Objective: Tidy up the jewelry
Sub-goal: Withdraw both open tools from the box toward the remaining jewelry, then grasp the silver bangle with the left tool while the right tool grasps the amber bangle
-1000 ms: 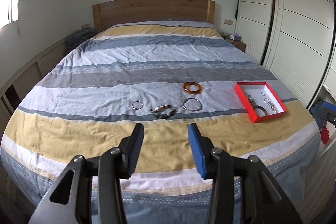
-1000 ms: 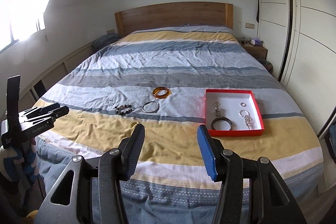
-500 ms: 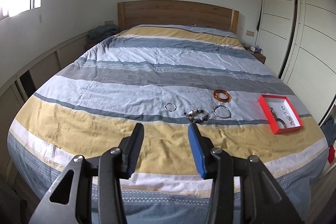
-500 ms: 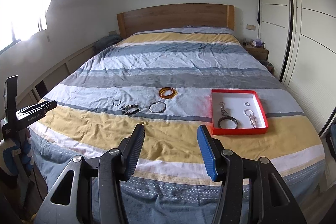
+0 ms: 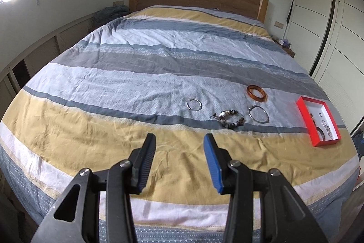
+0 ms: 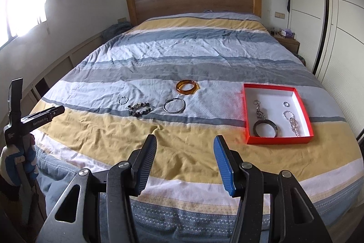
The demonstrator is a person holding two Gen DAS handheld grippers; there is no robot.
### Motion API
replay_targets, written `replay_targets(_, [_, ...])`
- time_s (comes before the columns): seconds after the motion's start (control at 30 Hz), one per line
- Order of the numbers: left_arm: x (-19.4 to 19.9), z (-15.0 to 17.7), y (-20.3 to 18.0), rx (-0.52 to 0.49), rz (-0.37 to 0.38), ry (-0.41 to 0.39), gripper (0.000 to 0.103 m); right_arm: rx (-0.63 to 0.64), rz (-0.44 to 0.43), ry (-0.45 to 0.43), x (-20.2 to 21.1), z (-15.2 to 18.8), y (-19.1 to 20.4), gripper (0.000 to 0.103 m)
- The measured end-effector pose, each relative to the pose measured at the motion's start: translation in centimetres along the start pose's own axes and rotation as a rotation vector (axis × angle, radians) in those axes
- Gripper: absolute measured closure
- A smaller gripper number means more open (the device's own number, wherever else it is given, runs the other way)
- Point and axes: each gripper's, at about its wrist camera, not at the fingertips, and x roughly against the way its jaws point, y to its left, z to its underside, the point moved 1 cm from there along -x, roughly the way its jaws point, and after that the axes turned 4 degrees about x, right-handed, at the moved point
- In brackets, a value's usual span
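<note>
On the striped bedspread lie an amber bangle (image 6: 186, 87), a thin silver bangle (image 6: 174, 105), a dark beaded bracelet (image 6: 139, 108) and a small silver ring bracelet (image 6: 122, 101). A red box (image 6: 246, 115) with a white inside holds a dark bangle (image 6: 265, 128) and several small silver pieces. The same items show in the left wrist view: amber bangle (image 5: 256, 93), silver bangle (image 5: 258, 114), beaded bracelet (image 5: 230, 119), small ring bracelet (image 5: 194, 104), red box (image 5: 304, 117). My left gripper (image 5: 179, 149) and right gripper (image 6: 184, 152) are both open and empty, above the foot of the bed.
The bed (image 6: 195, 54) has a wooden headboard (image 6: 193, 3). White wardrobe doors (image 6: 336, 22) stand on the right, a nightstand (image 6: 286, 41) beside them. Low cabinets (image 5: 38, 54) run along the left wall. The left gripper's body (image 6: 25, 120) shows at the right wrist view's left edge.
The left gripper's view has swung leftward, so the jewelry and red box sit further right in it. The right gripper moved slightly closer to the bed. Both stay open.
</note>
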Motion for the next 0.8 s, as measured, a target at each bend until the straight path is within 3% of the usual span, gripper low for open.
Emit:
replay_targets(0.5, [-15.1, -3.7, -0.4, 0.031, 0.036, 0.138, 0.063, -0.053, -0.053, 0.092, -14.5, -3.0, -2.8, 0.051])
replay_targets(0.8, [-23.7, -3.8, -0.5, 0.160, 0.090, 0.248, 0.075, -0.069, -0.079, 0.117, -22.8, -4.8, -4.6, 0.051])
